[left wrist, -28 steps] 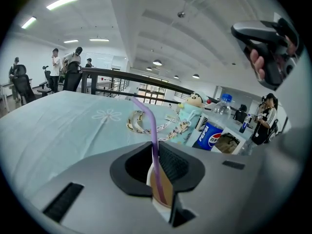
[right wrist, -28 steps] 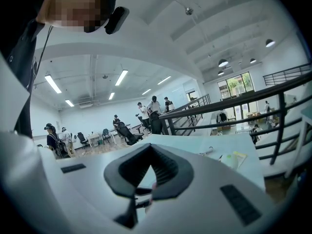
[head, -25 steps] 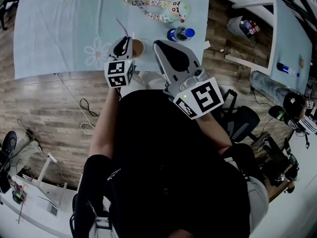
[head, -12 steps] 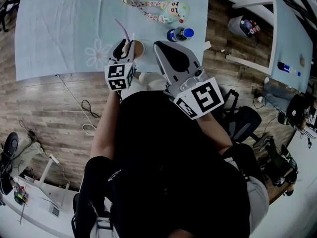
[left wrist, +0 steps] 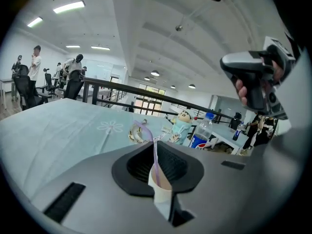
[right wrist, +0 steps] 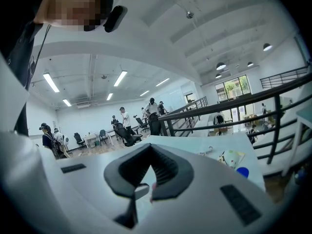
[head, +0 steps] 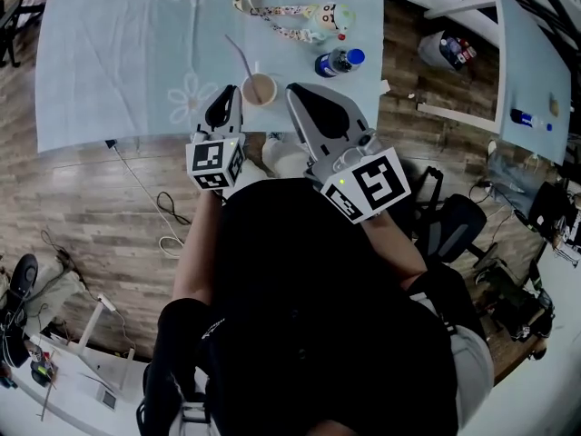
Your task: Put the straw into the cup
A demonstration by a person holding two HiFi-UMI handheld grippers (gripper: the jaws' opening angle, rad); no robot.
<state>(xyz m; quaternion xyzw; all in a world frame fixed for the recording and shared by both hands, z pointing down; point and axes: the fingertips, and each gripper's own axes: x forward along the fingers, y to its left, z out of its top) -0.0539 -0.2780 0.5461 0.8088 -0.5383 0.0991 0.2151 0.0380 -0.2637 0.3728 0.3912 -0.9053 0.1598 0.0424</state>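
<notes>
A brown paper cup (head: 260, 89) stands near the front edge of the light-blue table (head: 118, 53). A purple straw (head: 241, 57) sits in it and leans up to the left. My left gripper (head: 233, 95) hangs just left of the cup, apart from it. Its jaws are closing and nothing is between them. In the left gripper view the cup (left wrist: 161, 185) and the straw (left wrist: 155, 152) show through the narrow gap of that gripper (left wrist: 168, 213). My right gripper (head: 293, 90) is shut and empty, just right of the cup.
A blue-capped bottle (head: 338, 62) stands to the right of the cup. A small doll on a patterned lanyard (head: 313, 21) lies behind it. The table's front edge (head: 136, 139) runs just under both grippers. Cables lie on the wooden floor (head: 163, 212).
My left gripper has let go of the straw and drawn back and up from the cup. The straw stays standing in the cup. The right gripper has barely shifted.
</notes>
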